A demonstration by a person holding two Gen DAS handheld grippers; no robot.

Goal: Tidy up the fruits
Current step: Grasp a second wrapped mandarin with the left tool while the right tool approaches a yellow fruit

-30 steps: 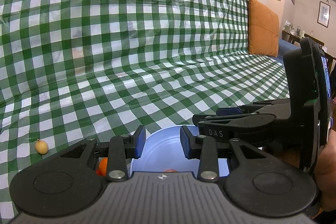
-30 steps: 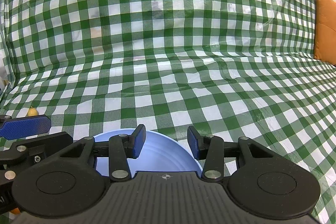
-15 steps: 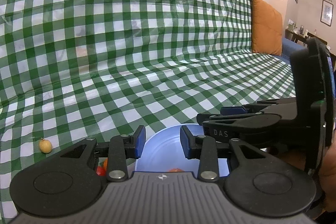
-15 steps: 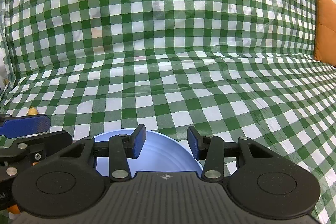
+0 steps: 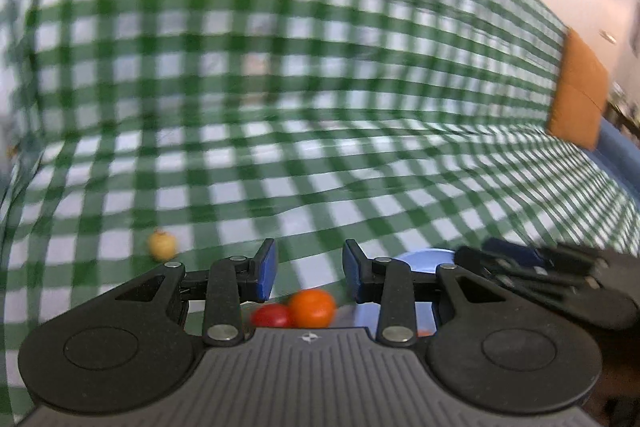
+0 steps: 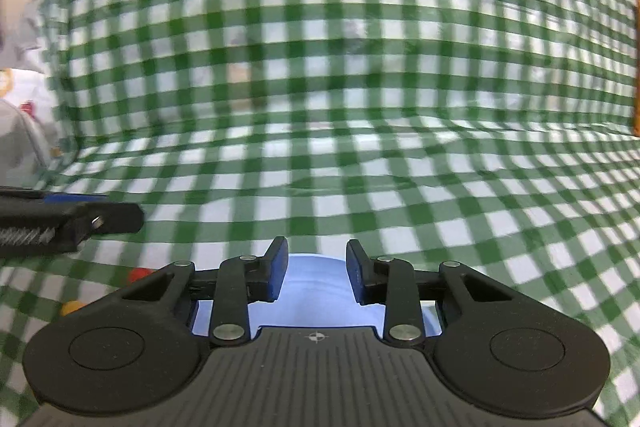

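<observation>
Left wrist view shows the left gripper (image 5: 308, 275) parted and empty; a round orange fruit (image 5: 312, 308) touches a glossy red one (image 5: 271, 315) at 6 o'clock, a pale yellow fruit (image 5: 162, 245) at 9 o'clock. Only the right wrist view shows the right gripper (image 6: 317, 273), likewise parted and empty, over the smooth blue bowl (image 6: 316, 291) on the checkered cloth (image 6: 320, 87).

Right gripper (image 6: 316, 269) parted above blue bowl (image 6: 316, 301)

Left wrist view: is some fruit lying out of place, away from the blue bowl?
Yes. A small yellow fruit lies alone on the checked cloth, apart from the orange fruit and red fruit beside the blue bowl. Nothing looks spilled or damaged.
</observation>
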